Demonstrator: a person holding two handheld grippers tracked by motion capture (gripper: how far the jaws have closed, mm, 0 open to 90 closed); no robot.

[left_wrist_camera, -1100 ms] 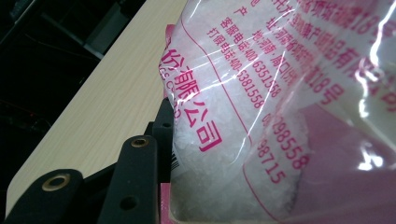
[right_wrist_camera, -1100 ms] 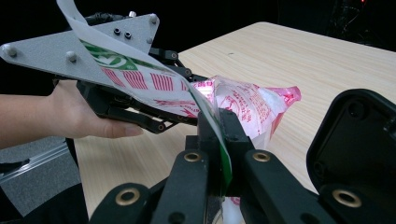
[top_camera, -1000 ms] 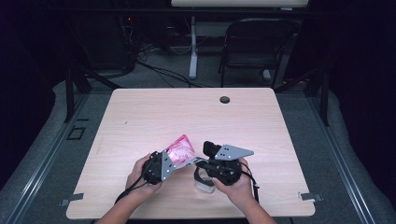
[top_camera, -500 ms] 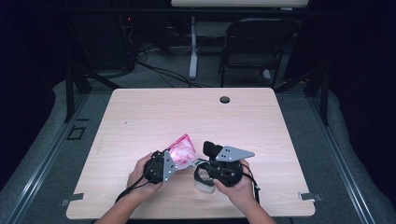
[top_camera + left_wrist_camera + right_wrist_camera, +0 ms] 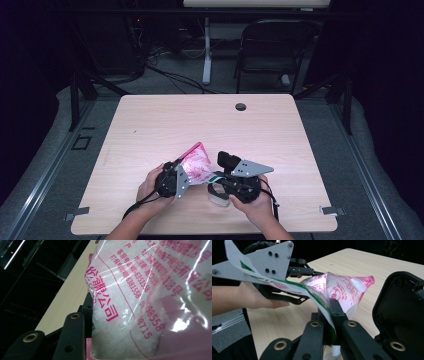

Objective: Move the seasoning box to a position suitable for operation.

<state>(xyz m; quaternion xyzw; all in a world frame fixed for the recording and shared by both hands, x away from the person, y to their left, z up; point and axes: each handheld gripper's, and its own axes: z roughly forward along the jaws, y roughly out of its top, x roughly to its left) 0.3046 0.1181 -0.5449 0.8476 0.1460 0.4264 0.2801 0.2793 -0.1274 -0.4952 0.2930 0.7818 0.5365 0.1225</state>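
Near edge of table (image 5: 150, 120), centre: pink-printed bag (image 5: 196, 165) of white crystals, held up off the wood between both tools. Left gripper (image 5: 176, 176) clamped on bag's lower body, jaws part-way apart around its bulk. Right gripper (image 5: 216, 179) pinched tight on a thin white-and-green strip (image 5: 294, 288) at the bag's mouth, just right of the bag. Small clear container (image 5: 219, 196) below right gripper. Likely soft and shifting: loose grains, slick crinkly film, some weight low down. Prone to sagging and to spilling if tipped toward the open end. Best held low around the filled part, plus a firm pinch on flat film near the mouth. Thin film, so tearable under hard pull.
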